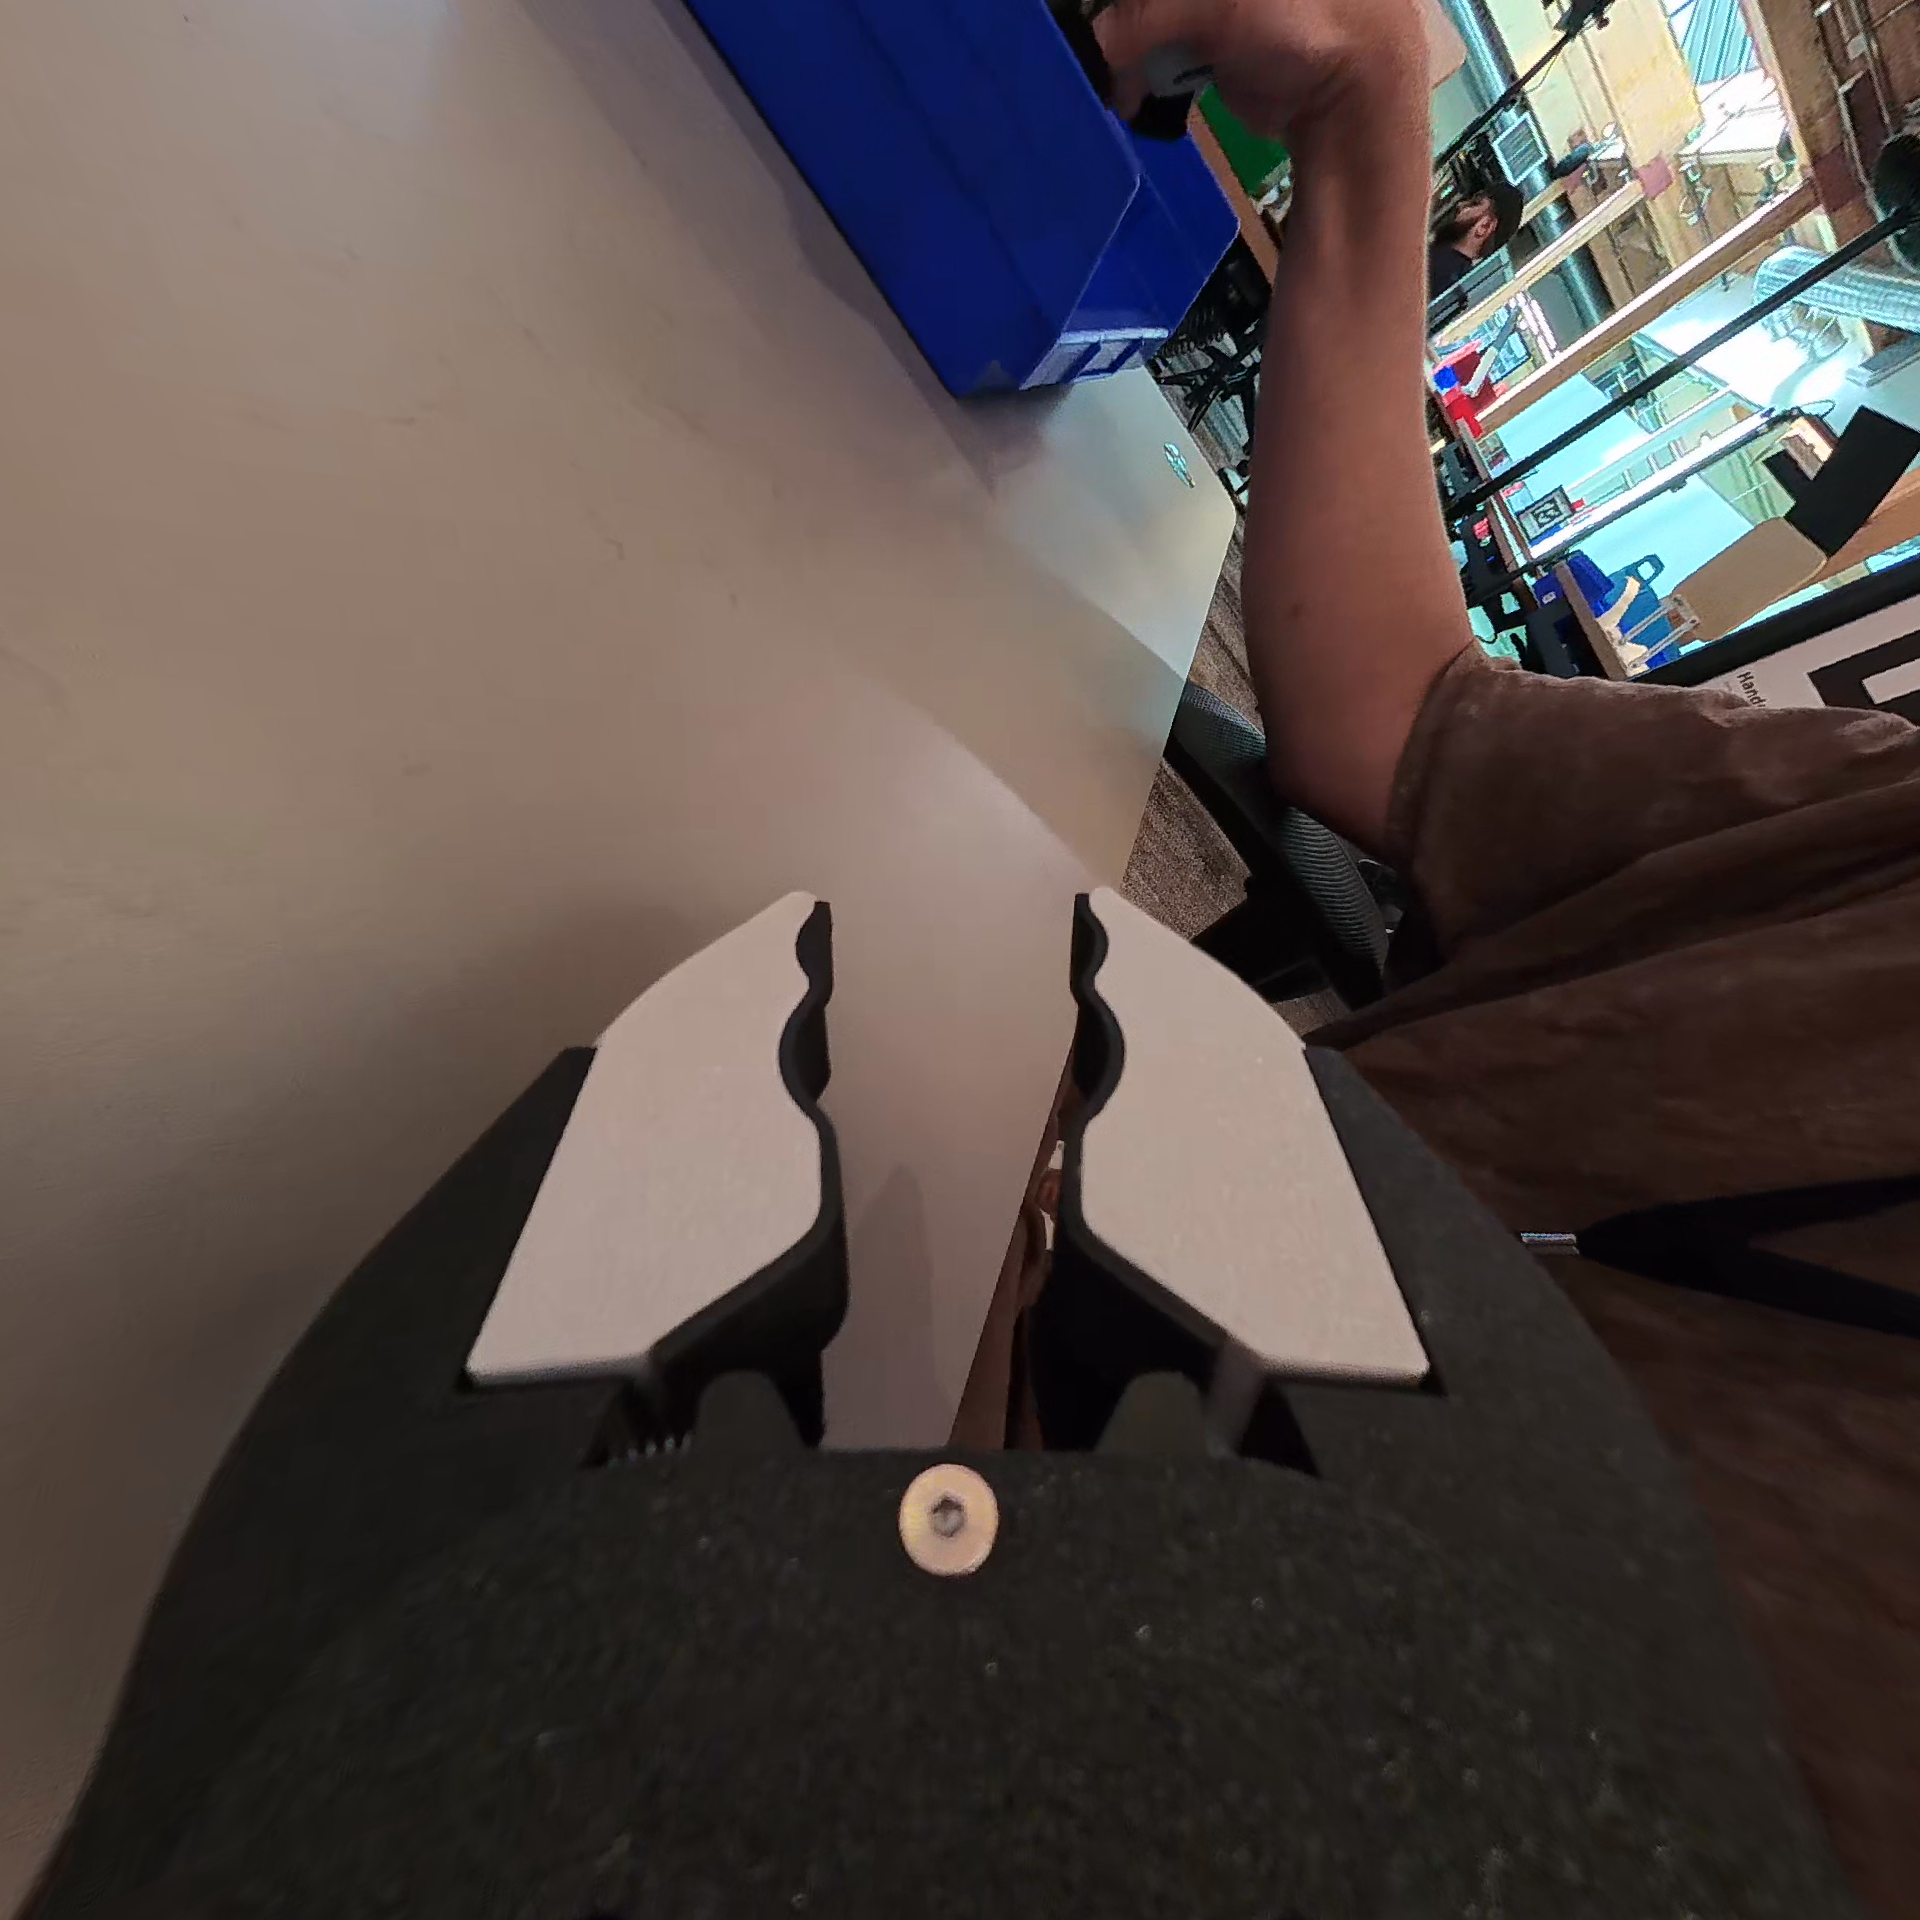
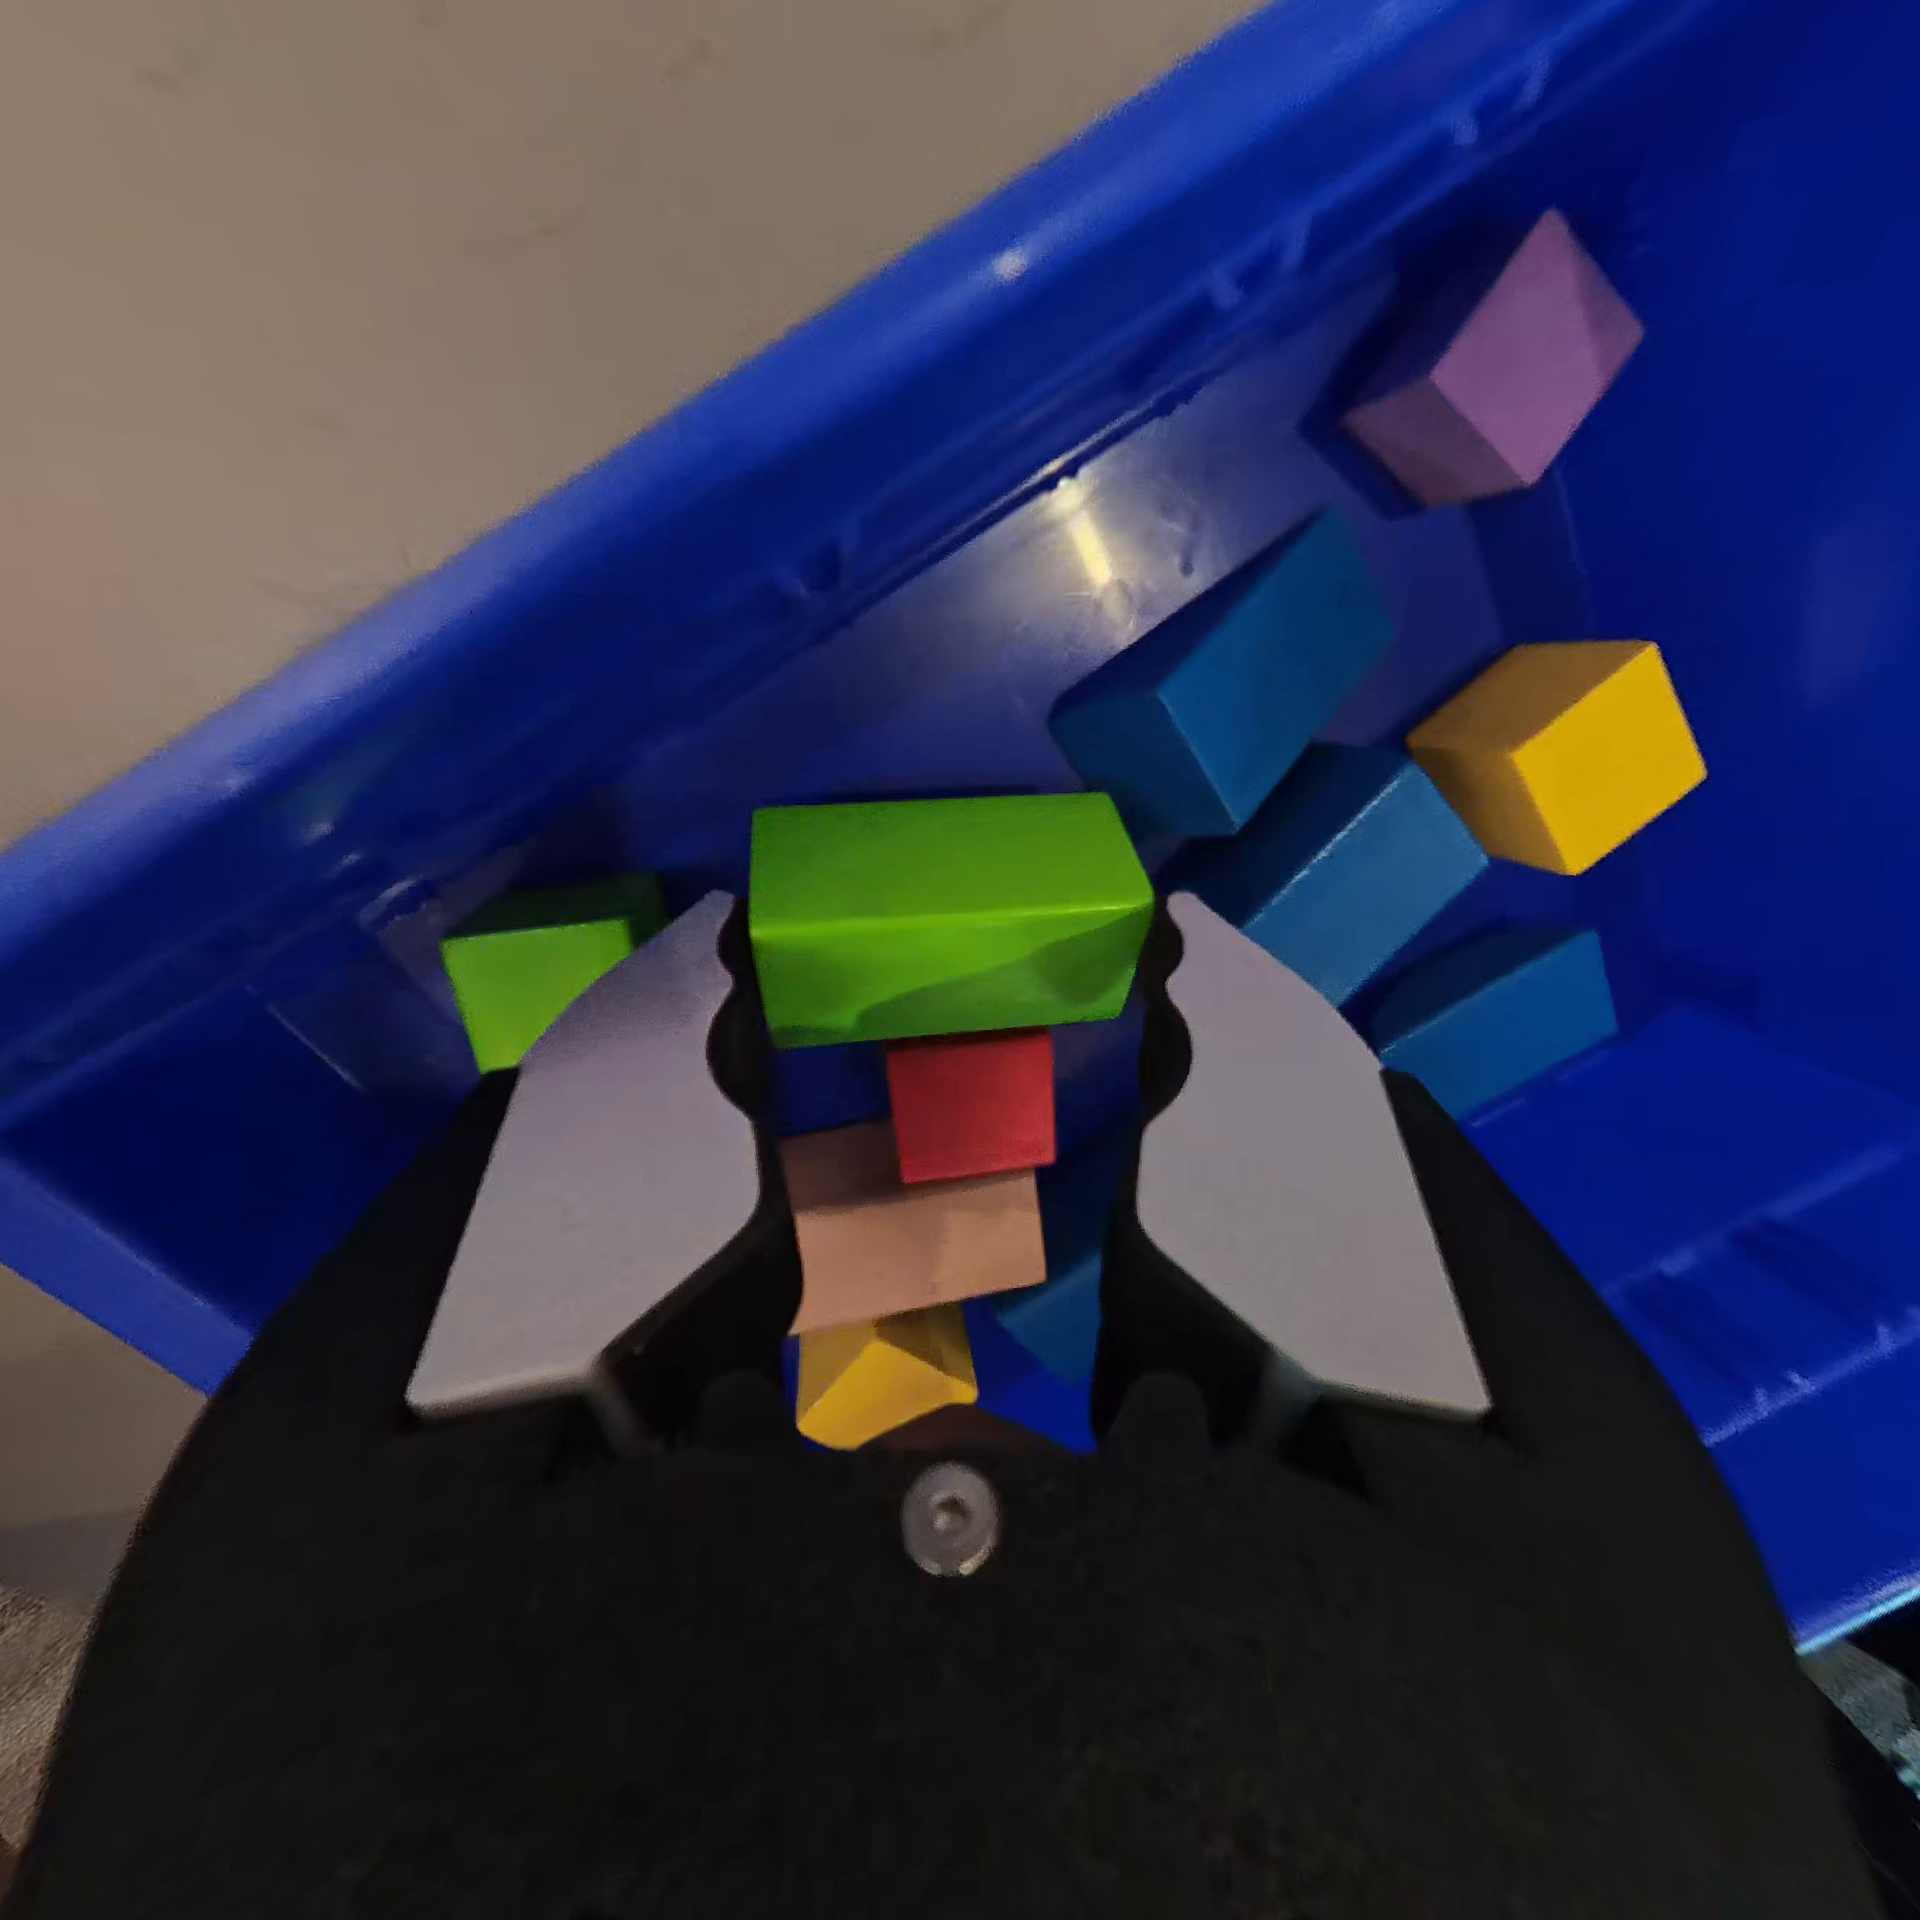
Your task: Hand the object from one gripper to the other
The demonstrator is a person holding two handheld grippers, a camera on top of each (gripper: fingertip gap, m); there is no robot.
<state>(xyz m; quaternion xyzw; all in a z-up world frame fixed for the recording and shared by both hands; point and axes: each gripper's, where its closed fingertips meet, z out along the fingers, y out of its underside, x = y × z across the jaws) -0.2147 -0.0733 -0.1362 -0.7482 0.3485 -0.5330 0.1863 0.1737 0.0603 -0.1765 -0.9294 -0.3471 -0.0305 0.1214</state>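
The right gripper (image 2: pixel 945 920) reaches into the blue bin (image 2: pixel 727 582), jaws pinching the long green block (image 2: pixel 940 920) by its two short ends, so its long faces stay free for the handover. A red cube (image 2: pixel 971 1107) lies at 6 o'clock beneath it. The left gripper (image 1: pixel 951 909) waits over the tabletop (image 1: pixel 416 520), jaws spread and empty.

Blocks (image 2: pixel 1226 675) seemingly crowding bin (image 2: pixel 727 582)
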